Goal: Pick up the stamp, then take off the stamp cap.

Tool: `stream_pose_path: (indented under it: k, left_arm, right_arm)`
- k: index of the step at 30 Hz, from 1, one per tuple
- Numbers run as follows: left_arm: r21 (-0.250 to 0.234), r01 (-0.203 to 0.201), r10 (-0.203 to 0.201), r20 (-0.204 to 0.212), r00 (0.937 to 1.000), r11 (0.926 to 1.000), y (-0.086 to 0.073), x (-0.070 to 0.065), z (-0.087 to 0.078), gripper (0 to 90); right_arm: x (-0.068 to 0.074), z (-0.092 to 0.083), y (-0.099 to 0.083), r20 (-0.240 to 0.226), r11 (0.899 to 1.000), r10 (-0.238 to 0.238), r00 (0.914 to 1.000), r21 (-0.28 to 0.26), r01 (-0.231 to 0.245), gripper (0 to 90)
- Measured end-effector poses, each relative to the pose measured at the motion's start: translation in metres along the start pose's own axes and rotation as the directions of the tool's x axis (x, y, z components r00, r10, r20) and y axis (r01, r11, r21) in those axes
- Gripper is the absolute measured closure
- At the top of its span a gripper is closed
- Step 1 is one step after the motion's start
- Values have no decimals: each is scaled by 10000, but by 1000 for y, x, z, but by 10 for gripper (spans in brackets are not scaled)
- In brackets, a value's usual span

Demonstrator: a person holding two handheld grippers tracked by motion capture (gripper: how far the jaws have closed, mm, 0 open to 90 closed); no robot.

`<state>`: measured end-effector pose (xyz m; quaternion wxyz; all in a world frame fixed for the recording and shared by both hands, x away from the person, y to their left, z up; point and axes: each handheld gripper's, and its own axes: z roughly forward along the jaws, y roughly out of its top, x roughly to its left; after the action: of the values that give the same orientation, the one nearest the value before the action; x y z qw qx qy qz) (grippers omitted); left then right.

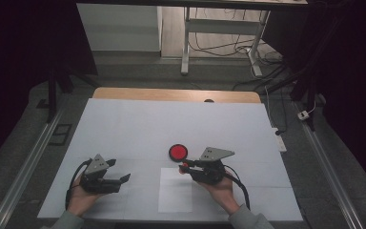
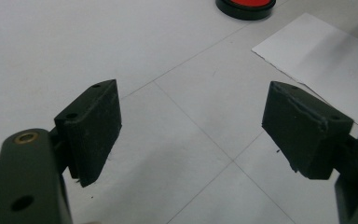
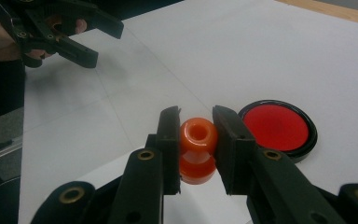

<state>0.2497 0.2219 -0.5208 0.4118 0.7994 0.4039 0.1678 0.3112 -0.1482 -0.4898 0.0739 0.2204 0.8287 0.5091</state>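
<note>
— How is the right gripper (image 3: 196, 140) set?
— An orange spool (image 3: 196, 149) is pinched between its jaws (bore turned toward the camera), held just above the white table (image 1: 124, 124), beside the red disc (image 3: 275, 127).

— And the left gripper (image 2: 191, 126)?
— Its jaws are spread wide, nothing being held between them; it is kept near the table's front left, well apart from the spool. A white paper sheet (image 1: 175, 198) is seen lying between the two hands.

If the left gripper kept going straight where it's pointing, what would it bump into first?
Probably the white sheet of paper, a little to one side of its line; the open left gripper has bare table just ahead. Depth is hard to judge.
</note>
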Motion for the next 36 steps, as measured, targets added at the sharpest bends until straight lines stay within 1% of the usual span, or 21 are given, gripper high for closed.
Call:
stream_pose_path:
  k: [11,20,22,23,24,26,31,32,36]
  left_arm:
    - [-44,-37,37,28,10000,10000,1,-1,0,202]
    - [-145,-159,161,107,9998,9998,8,-4,0,204]
    - [-206,-297,301,199,9993,9993,13,-7,0,205]
    - [-302,-426,436,311,9986,9986,18,-11,0,205]
    - [-302,-426,436,311,9986,9986,18,-11,0,207]
    - [-322,-597,610,406,9973,9977,24,-16,1,207]
    - [-294,-999,1015,614,9929,9946,34,-25,5,211]
    - [-282,-1123,1140,676,9912,9933,37,-27,7,213]
    - [-285,-1218,1237,748,9895,9921,41,-30,11,213]
  right_arm:
    - [-1,-2,0,12,10000,10,10000,-8,-10,718]
    - [-2,-3,0,61,10000,51,10000,-30,-50,719]
    - [-2,-3,0,45,10000,32,10000,-39,-32,719]
    - [-2,-3,0,37,10000,38,10000,-51,-37,719]
    - [-2,-3,0,37,10000,38,10000,-51,-37,719]
    - [-2,-3,0,33,10000,54,10000,-74,-53,719]
    - [-3,-3,0,54,9999,88,9999,-106,-87,719]
    - [-3,-3,0,56,10000,66,10000,-62,-66,719]
    - [-3,-3,0,69,9999,86,9999,-68,-86,719]
